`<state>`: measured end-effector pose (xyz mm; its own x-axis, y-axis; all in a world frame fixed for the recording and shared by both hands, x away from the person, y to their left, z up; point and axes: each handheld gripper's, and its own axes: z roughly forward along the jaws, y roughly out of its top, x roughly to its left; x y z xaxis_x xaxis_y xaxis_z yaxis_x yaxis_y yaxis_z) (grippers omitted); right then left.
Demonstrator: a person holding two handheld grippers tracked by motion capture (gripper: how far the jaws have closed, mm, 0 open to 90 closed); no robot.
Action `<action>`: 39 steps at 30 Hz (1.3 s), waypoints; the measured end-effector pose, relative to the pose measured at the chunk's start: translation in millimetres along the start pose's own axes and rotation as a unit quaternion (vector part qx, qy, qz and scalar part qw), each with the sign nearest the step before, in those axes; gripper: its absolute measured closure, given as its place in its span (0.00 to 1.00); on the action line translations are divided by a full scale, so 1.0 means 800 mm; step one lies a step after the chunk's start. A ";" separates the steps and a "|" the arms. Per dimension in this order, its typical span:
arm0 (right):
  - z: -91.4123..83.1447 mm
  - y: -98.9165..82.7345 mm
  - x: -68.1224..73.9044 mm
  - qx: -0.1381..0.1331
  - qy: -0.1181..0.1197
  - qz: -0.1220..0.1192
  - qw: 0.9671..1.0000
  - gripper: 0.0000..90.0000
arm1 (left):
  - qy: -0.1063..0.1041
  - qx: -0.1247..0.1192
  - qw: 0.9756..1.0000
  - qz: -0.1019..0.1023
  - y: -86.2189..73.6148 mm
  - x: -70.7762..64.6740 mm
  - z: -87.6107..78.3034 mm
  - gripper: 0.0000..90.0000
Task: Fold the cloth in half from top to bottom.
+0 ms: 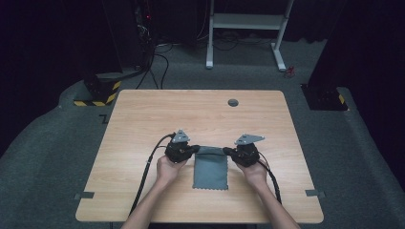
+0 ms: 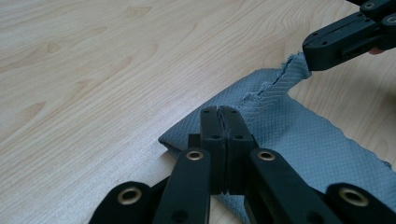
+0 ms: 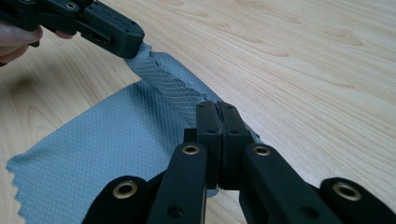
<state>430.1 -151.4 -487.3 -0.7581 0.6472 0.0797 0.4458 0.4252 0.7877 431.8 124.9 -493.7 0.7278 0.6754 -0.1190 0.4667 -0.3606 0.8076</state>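
A grey cloth [image 1: 210, 171] lies flat near the front middle of the wooden table [image 1: 143, 119], with its far edge lifted and rolled between the two grippers. My left gripper [image 1: 195, 149] is shut on the cloth's far left corner [image 2: 187, 135]; its jaws [image 2: 219, 110] meet with fabric pinched in them. My right gripper [image 1: 225, 151] is shut on the far right corner, its jaws [image 3: 216, 106] closed over the fold [image 3: 177, 84]. Each gripper view shows the other gripper [image 2: 327, 46] [image 3: 116, 35] clamped on the opposite corner. The cloth's near edge [image 3: 18, 168] rests on the table.
A round grommet hole [image 1: 233, 102] sits near the table's far edge. Strips of tape [image 1: 85, 195] [image 1: 315, 193] mark the front corners. Beyond the table stand a white desk frame [image 1: 246, 24] and a yellow-black striped base [image 1: 98, 93] on grey carpet.
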 end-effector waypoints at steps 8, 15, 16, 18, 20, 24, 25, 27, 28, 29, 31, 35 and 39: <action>-0.002 -0.005 0.003 -0.003 0.005 -0.002 1.000 0.99 | -0.005 0.000 1.000 -0.004 -0.003 -0.003 -0.001 0.99; -0.005 -0.010 0.005 -0.005 0.010 0.002 1.000 0.99 | -0.009 0.004 1.000 -0.001 -0.007 -0.007 -0.003 0.99; -0.006 -0.010 0.005 -0.005 0.011 0.001 1.000 0.99 | -0.011 0.004 1.000 -0.003 -0.009 -0.008 -0.003 0.99; -0.007 -0.010 0.007 -0.006 0.012 -0.003 1.000 0.99 | -0.012 0.003 1.000 -0.004 -0.011 -0.007 -0.003 0.99; -0.008 -0.010 0.009 -0.009 0.014 -0.003 1.000 0.99 | -0.014 0.002 1.000 -0.010 -0.012 -0.006 -0.003 0.99; -0.010 -0.011 0.011 -0.010 0.016 -0.005 1.000 0.99 | -0.017 -0.003 1.000 -0.009 -0.013 -0.008 -0.007 0.99; -0.011 -0.012 0.010 -0.010 0.016 -0.004 1.000 0.99 | -0.019 -0.003 1.000 -0.009 -0.013 -0.009 -0.008 0.99; -0.012 -0.014 0.011 -0.010 0.018 -0.003 1.000 0.99 | -0.021 -0.003 1.000 -0.007 -0.014 -0.012 -0.009 0.99; -0.013 -0.015 0.012 -0.009 0.018 -0.003 1.000 0.99 | -0.021 -0.001 1.000 -0.004 -0.015 -0.013 -0.010 0.99; -0.013 -0.016 0.012 -0.011 0.020 -0.003 1.000 0.99 | -0.021 -0.002 1.000 -0.005 -0.016 -0.015 -0.011 0.99; -0.014 -0.018 0.014 -0.010 0.020 -0.003 1.000 0.99 | -0.023 -0.002 1.000 -0.004 -0.018 -0.018 -0.012 0.99; -0.018 -0.024 0.017 -0.011 0.024 -0.005 1.000 0.99 | -0.028 0.000 1.000 -0.002 -0.021 -0.021 -0.014 0.99; -0.021 -0.027 0.021 -0.012 0.026 -0.010 1.000 0.99 | -0.029 0.000 1.000 0.001 -0.024 -0.025 -0.018 0.99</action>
<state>399.7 -160.3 -493.1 -0.7911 0.6043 0.0950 0.4190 0.4222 0.8039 401.3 127.4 -498.6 0.7561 0.6367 -0.1513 0.4658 -0.3612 0.8078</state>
